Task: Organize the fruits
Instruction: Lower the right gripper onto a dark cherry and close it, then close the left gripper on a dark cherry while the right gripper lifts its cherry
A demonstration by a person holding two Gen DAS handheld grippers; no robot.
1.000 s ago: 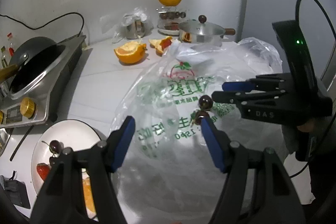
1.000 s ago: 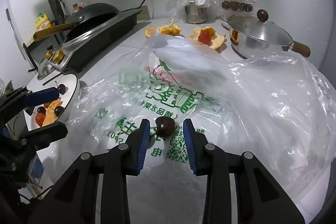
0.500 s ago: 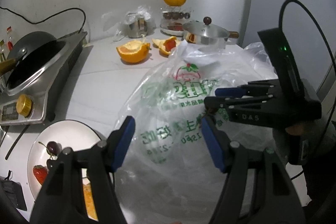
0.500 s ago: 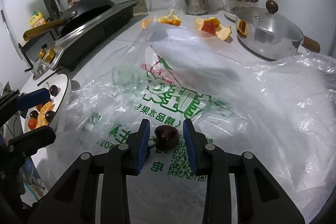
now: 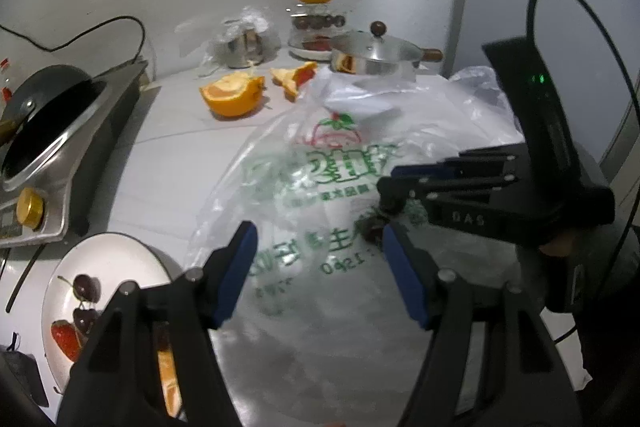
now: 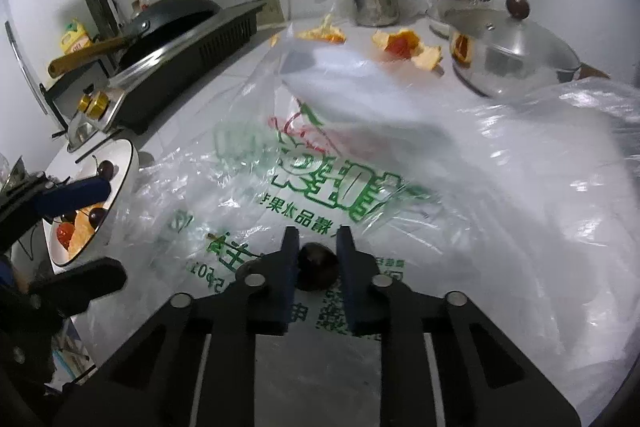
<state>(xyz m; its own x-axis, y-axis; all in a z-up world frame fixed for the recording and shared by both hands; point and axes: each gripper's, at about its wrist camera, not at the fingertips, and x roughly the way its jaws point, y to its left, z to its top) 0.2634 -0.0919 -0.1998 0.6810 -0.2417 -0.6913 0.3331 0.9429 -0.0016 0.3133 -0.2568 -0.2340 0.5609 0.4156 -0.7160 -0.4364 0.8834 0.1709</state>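
White counter (image 5: 168,163), plastic bag (image 6: 460,155) sprawling rightward

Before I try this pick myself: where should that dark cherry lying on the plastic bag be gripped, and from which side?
Grip the cherry across its round body, coming steeply from above. It lies low on the slack plastic bag, so a flat approach would snag film. The right gripper has just been closing this way, its blue pads pressing the cherry's two sides.
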